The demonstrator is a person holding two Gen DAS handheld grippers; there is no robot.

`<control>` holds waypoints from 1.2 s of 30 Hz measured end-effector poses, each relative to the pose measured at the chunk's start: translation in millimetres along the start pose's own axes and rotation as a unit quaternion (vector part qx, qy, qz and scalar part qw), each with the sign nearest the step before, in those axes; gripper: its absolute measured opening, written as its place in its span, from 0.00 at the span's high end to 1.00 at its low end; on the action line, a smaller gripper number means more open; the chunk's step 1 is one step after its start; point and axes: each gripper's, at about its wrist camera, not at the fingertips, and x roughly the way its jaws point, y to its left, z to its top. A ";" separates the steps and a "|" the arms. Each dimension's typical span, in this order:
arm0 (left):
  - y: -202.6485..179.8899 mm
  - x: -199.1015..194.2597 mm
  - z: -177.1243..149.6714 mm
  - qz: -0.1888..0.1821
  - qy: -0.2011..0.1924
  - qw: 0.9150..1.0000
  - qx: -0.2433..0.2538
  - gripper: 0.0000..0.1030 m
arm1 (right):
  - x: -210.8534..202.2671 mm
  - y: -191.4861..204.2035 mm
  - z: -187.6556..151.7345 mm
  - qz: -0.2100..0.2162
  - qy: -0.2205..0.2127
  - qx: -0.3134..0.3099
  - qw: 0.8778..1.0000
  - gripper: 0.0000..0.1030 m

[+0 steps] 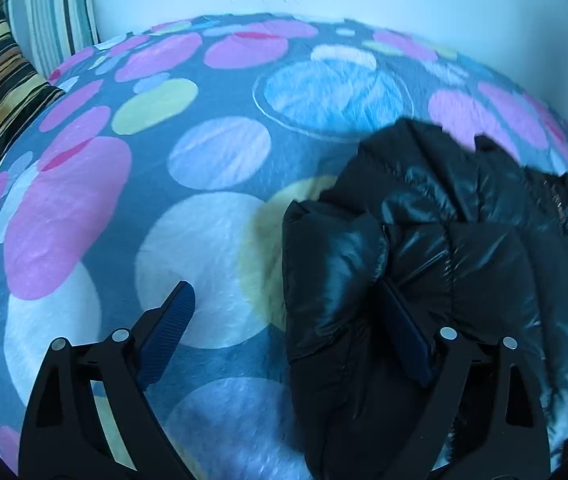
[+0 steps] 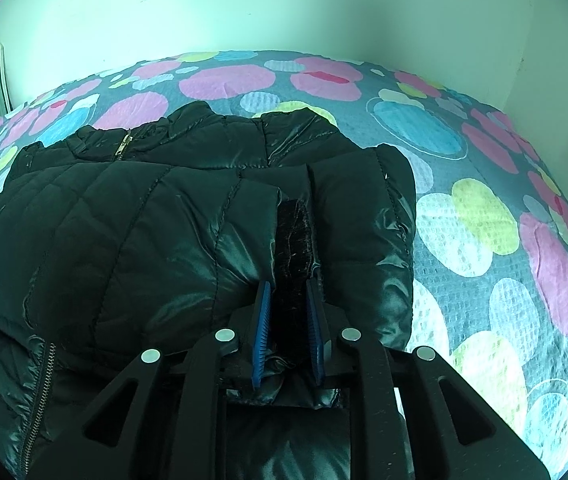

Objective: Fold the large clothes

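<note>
Lying on the bed (image 2: 483,152), the black jacket (image 2: 144,220) is clamped by the right gripper (image 2: 289,300); left gripper (image 1: 287,300) jaws stand wide apart.

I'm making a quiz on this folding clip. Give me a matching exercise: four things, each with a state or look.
Things:
1. left gripper
2. right gripper
3. jacket
4. bedspread

States:
A. coloured circles
B. shiny black, quilted
C. open wide
D. shut on the jacket's cuff

Pairs: 1-C, 2-D, 3-B, 4-A
</note>
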 end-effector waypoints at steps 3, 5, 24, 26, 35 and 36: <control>4.1 6.4 -1.5 -0.014 0.006 1.000 -0.011 0.07 | 0.8 0.5 -0.1 0.000 0.000 0.000 1.000 0.80; 6.4 0.6 0.0 -0.020 -0.001 1.000 -0.012 0.08 | 0.3 0.6 -0.5 -0.001 0.000 -0.001 1.000 0.80; 36.7 -145.3 -145.4 -0.096 -0.021 0.995 -0.008 0.08 | -75.7 -56.5 -50.5 0.043 -0.005 0.049 0.998 0.50; 38.4 -153.0 -162.7 -0.109 -0.016 0.994 -0.008 0.08 | -86.9 -70.4 -69.9 0.055 0.007 0.061 0.997 0.50; 26.4 -172.4 -229.4 -0.150 0.016 0.988 0.030 0.08 | -117.4 -92.1 -141.2 0.079 0.044 0.067 0.994 0.50; 26.0 -173.8 -233.8 -0.151 0.017 0.988 0.032 0.08 | -119.3 -91.8 -145.8 0.082 0.047 0.067 0.993 0.50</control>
